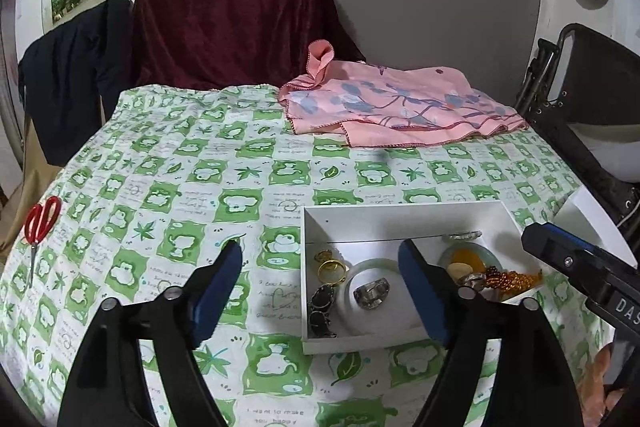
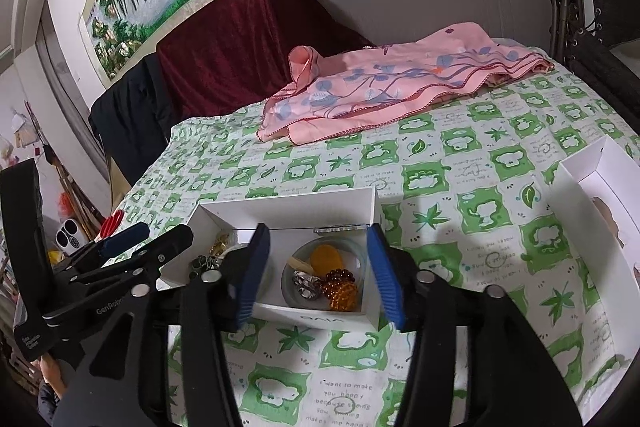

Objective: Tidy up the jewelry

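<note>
A shallow white box (image 1: 316, 227) (image 2: 224, 213) of jewelry sits on the green-checked tablecloth. It holds gold rings (image 1: 331, 269), a silver ring (image 1: 372, 293) on a white bangle, dark beads (image 1: 322, 301), an amber bead string (image 1: 512, 279) (image 2: 340, 289) and a glass dish (image 2: 292, 277). My left gripper (image 1: 322, 287) is open and empty, low over the box's left front part. My right gripper (image 2: 316, 277) is open and empty over the box's right front part, astride the dish. The right gripper also shows in the left wrist view (image 1: 576, 259).
A second white box (image 2: 592, 187) stands to the right. Red scissors (image 1: 38, 223) lie at the table's left edge. A pink floral cloth (image 1: 400, 103) lies at the back. A dark red draped chair (image 1: 232, 19) stands behind the table.
</note>
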Motion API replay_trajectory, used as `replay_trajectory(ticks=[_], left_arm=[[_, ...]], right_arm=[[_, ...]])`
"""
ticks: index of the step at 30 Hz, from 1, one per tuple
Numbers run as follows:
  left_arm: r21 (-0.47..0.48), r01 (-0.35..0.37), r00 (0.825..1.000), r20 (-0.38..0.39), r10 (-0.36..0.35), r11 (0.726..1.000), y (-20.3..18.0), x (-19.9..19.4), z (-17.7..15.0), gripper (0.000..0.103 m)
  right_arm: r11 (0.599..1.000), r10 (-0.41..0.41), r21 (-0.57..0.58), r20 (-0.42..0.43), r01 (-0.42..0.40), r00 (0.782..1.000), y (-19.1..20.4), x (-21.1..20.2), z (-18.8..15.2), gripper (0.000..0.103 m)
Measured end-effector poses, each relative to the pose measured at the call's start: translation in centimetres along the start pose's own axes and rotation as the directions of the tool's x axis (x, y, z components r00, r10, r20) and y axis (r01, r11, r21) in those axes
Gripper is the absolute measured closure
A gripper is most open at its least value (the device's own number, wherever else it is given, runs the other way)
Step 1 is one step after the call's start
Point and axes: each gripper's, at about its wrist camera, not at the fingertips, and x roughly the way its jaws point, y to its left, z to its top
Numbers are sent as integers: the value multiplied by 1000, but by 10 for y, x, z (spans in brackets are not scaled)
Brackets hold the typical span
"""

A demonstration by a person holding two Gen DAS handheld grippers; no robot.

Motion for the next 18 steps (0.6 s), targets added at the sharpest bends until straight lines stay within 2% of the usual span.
replay_trajectory(ticks=[5,10,18], left_arm=[[12,-25,1000,16,25,1000,-2,-6,-4,14],[22,-64,997,45,63,998,-5,-14,-7,9],[10,-96,993,65,95,995,-2,-29,-17,6]], right_arm=[[999,-26,-25,22,27,999,7,-6,-3,34],[998,-50,-44,52,53,997,13,-15,-4,29],[997,-65,-24,64,67,996,11,-27,-12,27]])
